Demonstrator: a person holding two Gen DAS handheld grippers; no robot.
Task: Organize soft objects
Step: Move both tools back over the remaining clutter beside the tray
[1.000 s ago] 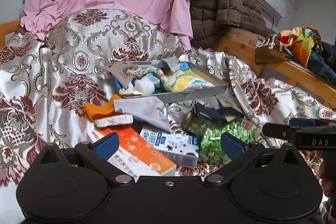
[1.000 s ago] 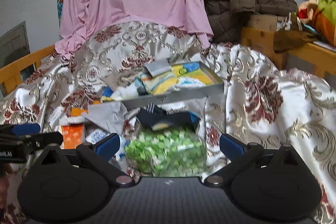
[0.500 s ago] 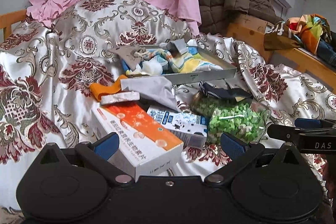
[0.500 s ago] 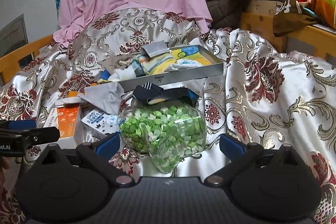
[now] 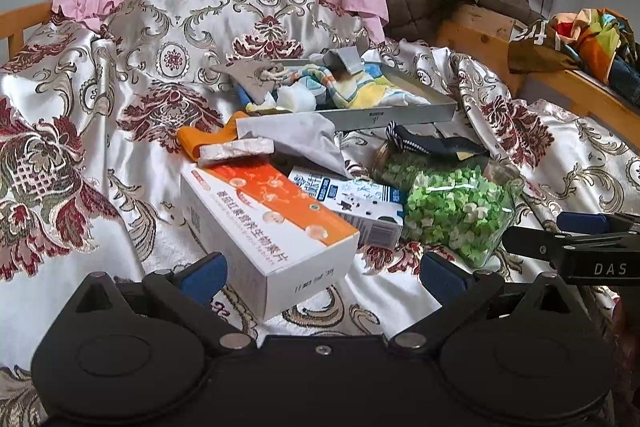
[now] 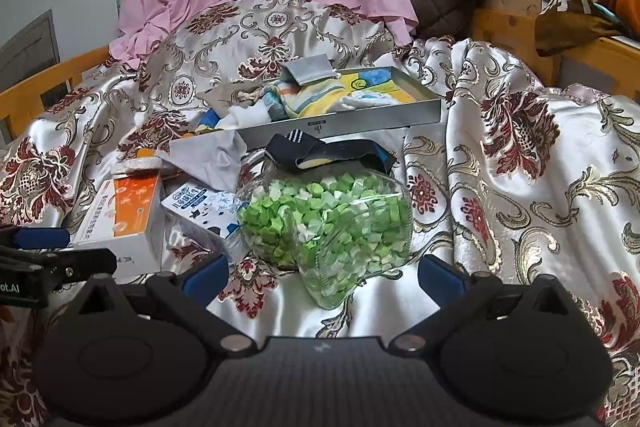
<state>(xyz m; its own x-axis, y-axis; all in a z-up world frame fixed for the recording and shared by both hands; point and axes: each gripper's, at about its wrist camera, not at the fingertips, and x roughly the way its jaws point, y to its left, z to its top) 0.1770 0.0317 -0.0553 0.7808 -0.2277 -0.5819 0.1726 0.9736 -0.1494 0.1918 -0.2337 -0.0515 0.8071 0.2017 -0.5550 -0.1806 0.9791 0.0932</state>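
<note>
Grippers both stood spread wide and empty: left gripper [image 5: 322, 273] hung low over the near end of the orange-and-white box [image 5: 264, 223], right gripper [image 6: 322, 273] just in front of the glass jar of green paper stars [image 6: 326, 227].

We noted soft items in two places. The metal tray [image 5: 400, 113] at the far middle of the patterned satin cover [image 5: 72, 147] already held a striped cloth [image 5: 352, 89], a white sock [image 5: 298, 99] and a grey pouch [image 5: 346, 61]. Outside it, along its near wall, lay a grey cloth [image 5: 304, 139], an orange fabric piece [image 5: 204, 141] and a navy sock [image 6: 320, 153] draped over the far side of the jar. A pale flat pad [image 5: 236, 149] rested against the orange piece; we could not tell its material.

We judged sorting partly done, loose items remaining.

Risks we recorded:
- Jar lay on its side on slick satin; tugging the navy sock might roll it toward the near edge.
- A blue-and-white carton [image 5: 352, 199] sat wedged between box and jar; a reach past them could knock either.
- Grey cloth touched the tray wall; a shallow pinch might catch satin instead.
</note>
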